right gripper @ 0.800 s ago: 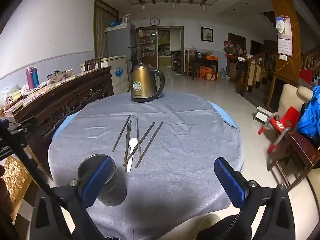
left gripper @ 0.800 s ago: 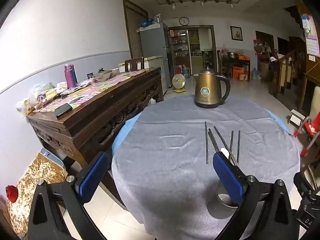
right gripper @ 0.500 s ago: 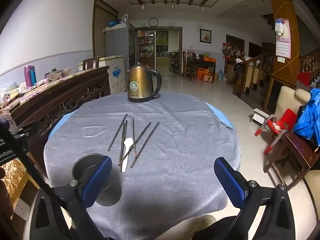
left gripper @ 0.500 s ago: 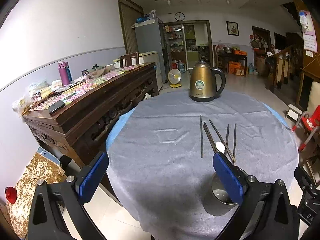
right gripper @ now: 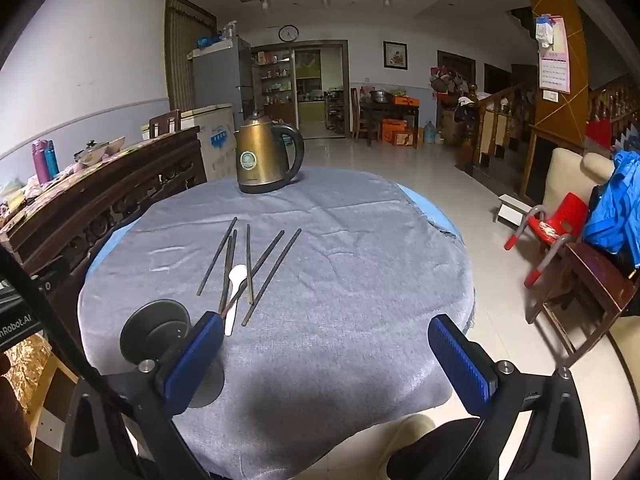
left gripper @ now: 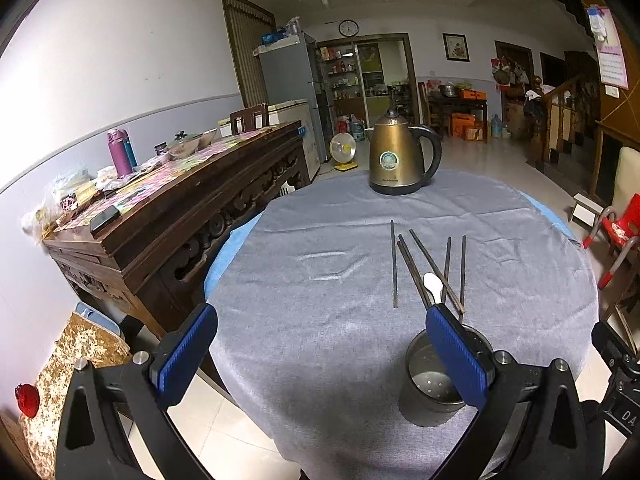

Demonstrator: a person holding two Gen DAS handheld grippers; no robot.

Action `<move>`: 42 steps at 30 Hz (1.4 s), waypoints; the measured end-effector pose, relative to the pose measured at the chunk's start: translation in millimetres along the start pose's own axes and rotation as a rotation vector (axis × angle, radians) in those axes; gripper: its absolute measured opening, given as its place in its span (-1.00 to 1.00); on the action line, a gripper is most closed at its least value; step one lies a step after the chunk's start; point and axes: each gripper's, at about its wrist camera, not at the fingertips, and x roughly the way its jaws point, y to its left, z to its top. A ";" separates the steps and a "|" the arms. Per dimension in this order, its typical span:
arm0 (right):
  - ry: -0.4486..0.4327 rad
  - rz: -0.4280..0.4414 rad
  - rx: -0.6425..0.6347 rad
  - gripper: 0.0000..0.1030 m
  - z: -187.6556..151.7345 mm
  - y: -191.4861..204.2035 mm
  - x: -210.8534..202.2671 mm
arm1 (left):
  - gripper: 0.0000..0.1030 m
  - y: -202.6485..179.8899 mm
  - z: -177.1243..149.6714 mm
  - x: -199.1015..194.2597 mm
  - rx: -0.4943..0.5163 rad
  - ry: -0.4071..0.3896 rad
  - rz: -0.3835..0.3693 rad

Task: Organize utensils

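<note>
With both claws, left [left gripper: 320,350] and right [right gripper: 326,354], wide open and empty, grabbing the crossed chopsticks [right gripper: 256,264] at 11 o'clock could knock the spoon [right gripper: 235,288] away.

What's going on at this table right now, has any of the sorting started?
Not yet. A person holds both tools above the near edge of the round table, left tool and right tool wide open and empty. The dark chopsticks and white spoon lie loose on the grey cloth. The metal holder stands empty near them. A kettle sits at the far side.
</note>
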 end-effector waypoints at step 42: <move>-0.004 0.023 -0.019 1.00 -2.8 11.9 -5.2 | 1.00 3.2 -5.3 -6.9 -0.006 -0.012 0.002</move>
